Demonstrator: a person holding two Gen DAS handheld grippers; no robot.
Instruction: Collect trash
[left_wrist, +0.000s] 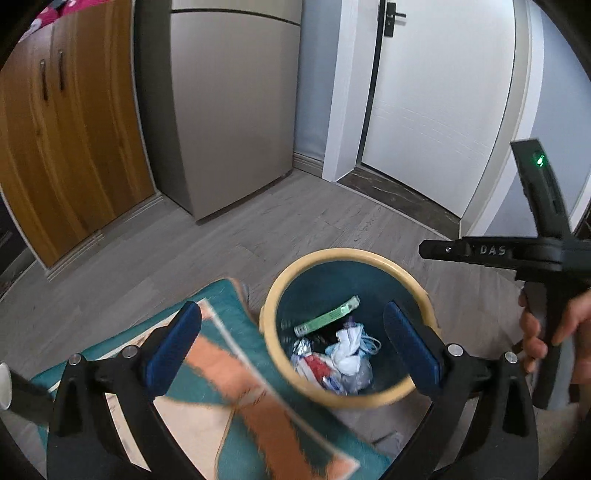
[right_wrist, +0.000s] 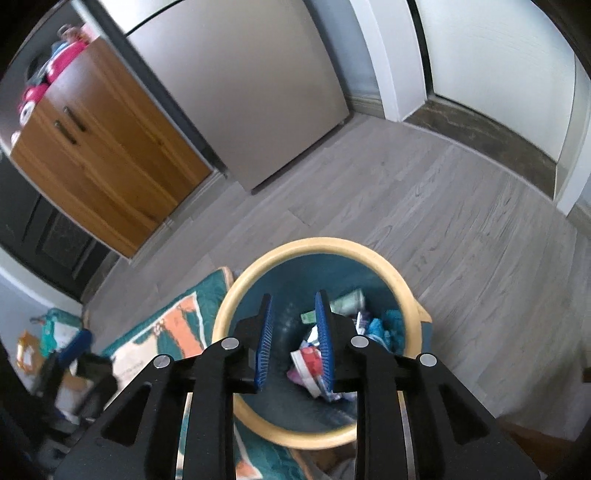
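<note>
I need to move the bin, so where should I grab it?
Probably the bin by its tan rim, from straight above, one finger inside and one outside. The rim is a thin raised ring, open on top, and the trash lies well below it.

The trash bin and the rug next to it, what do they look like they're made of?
Trash bin: probably plastic. The cream rim looks smooth and evenly moulded, and the dark teal inner wall has a slight sheen.

Rug: seems to be woven or tufted fabric with a matte finish. Its teal, orange and cream patches have fuzzy edges, though motion blur leaves the weave unclear.
</note>
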